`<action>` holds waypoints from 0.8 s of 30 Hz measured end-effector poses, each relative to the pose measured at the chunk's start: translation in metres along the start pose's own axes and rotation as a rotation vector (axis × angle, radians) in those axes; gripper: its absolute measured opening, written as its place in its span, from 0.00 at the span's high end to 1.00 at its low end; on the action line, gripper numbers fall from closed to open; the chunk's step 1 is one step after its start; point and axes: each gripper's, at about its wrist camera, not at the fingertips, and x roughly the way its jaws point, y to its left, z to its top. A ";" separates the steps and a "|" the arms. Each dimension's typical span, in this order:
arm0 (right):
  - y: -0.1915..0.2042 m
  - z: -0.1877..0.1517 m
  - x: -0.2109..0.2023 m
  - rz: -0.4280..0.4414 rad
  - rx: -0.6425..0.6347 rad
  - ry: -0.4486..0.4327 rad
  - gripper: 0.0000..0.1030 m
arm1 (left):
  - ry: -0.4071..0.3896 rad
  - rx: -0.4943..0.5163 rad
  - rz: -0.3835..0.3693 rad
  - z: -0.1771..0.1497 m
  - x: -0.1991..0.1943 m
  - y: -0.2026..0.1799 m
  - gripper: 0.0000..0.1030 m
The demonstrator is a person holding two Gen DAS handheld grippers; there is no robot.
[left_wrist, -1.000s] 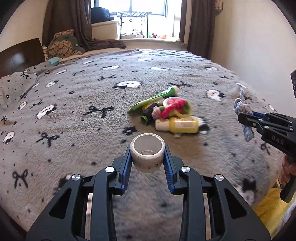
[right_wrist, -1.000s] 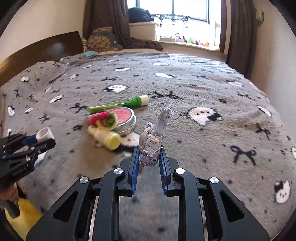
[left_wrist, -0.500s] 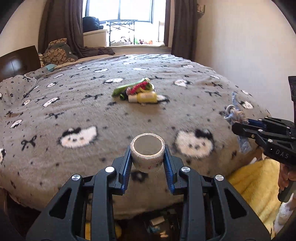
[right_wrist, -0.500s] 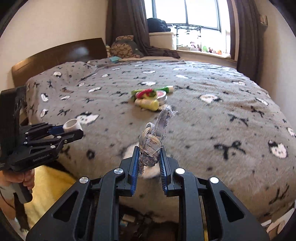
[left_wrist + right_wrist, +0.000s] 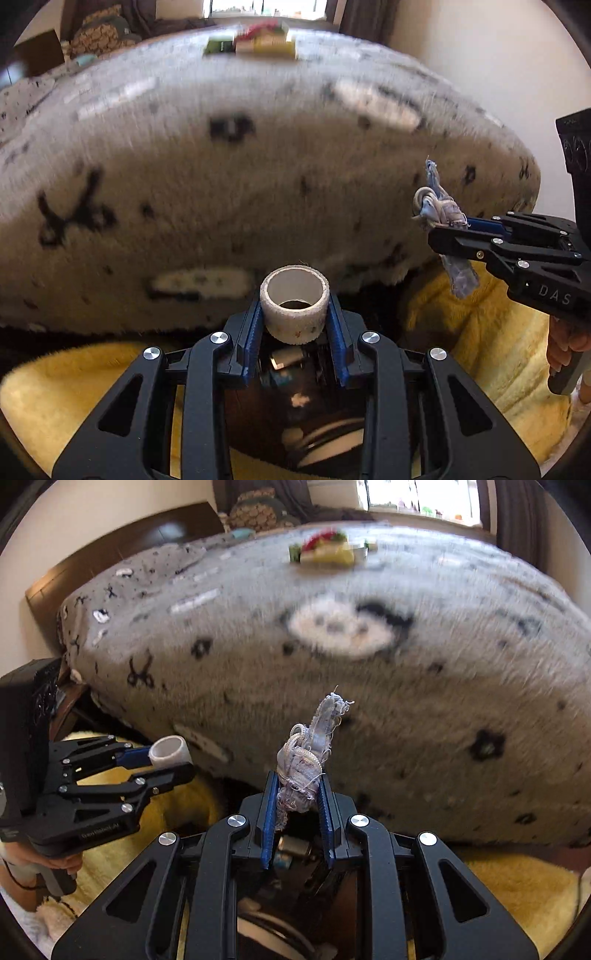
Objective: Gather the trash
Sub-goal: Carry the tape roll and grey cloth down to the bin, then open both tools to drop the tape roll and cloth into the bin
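The left tool clamps a tape roll at lower centre, the right tool pinches a frayed cloth scrap, while the bed is blurred, the pile at the top is unreadable, and the dark container below is mostly hidden.

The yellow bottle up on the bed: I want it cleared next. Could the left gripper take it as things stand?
Probably not. The left gripper is shut on a tape roll and hangs off the blanket's edge; the yellow bottle lies far across the bed.
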 end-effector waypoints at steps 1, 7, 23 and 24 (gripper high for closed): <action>0.000 -0.002 0.005 0.004 0.001 0.017 0.79 | 0.020 -0.007 -0.004 -0.004 0.007 0.001 0.70; -0.002 -0.023 0.046 0.027 0.028 0.167 0.79 | 0.135 -0.035 -0.037 -0.025 0.044 0.002 0.70; -0.005 -0.047 0.094 0.052 0.089 0.351 0.75 | 0.341 -0.082 -0.070 -0.047 0.101 0.005 0.60; -0.002 -0.046 0.095 0.048 0.091 0.349 0.72 | 0.340 -0.083 -0.070 -0.047 0.101 0.007 0.58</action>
